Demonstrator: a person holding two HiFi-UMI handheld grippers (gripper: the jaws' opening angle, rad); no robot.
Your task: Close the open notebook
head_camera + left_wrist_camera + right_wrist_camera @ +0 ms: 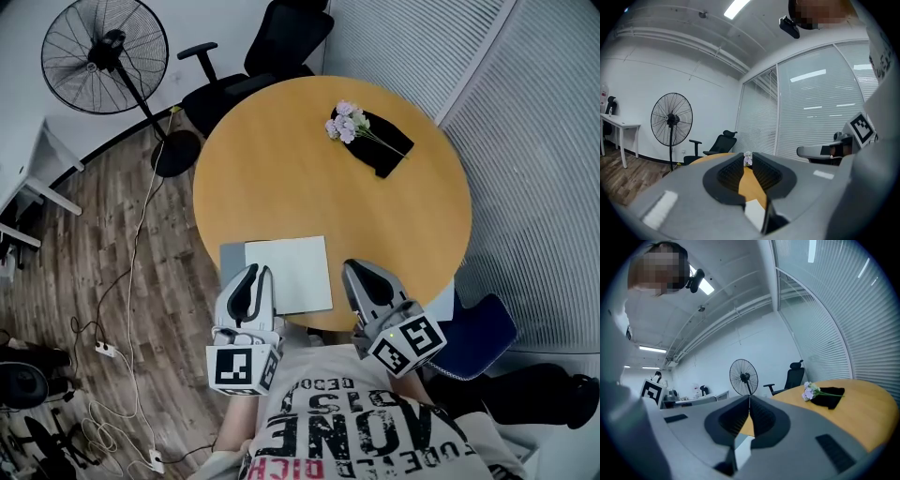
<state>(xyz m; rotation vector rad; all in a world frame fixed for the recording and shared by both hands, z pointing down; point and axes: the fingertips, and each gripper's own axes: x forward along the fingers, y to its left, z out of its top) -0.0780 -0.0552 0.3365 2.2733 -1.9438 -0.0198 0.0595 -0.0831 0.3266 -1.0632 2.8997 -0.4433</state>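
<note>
The notebook (pixel 289 273) lies at the near edge of the round wooden table (pixel 328 187), a white page up and a grey cover strip (pixel 231 257) showing along its left side. My left gripper (pixel 255 273) hovers over that left side with its jaws slightly apart and nothing between them. In the left gripper view the left gripper (pixel 747 162) shows table wood and a white corner of the notebook (pixel 754 212) through the gap. My right gripper (pixel 361 272) is just right of the notebook. In the right gripper view the right gripper (pixel 749 399) has its tips meeting, with nothing held.
A bunch of pale flowers (pixel 345 122) lies on a black cloth (pixel 382 152) at the table's far side. An office chair (pixel 262 56) and a standing fan (pixel 103 56) are beyond the table. A blue chair (pixel 480 336) is at my right, and cables (pixel 122 309) cross the wooden floor.
</note>
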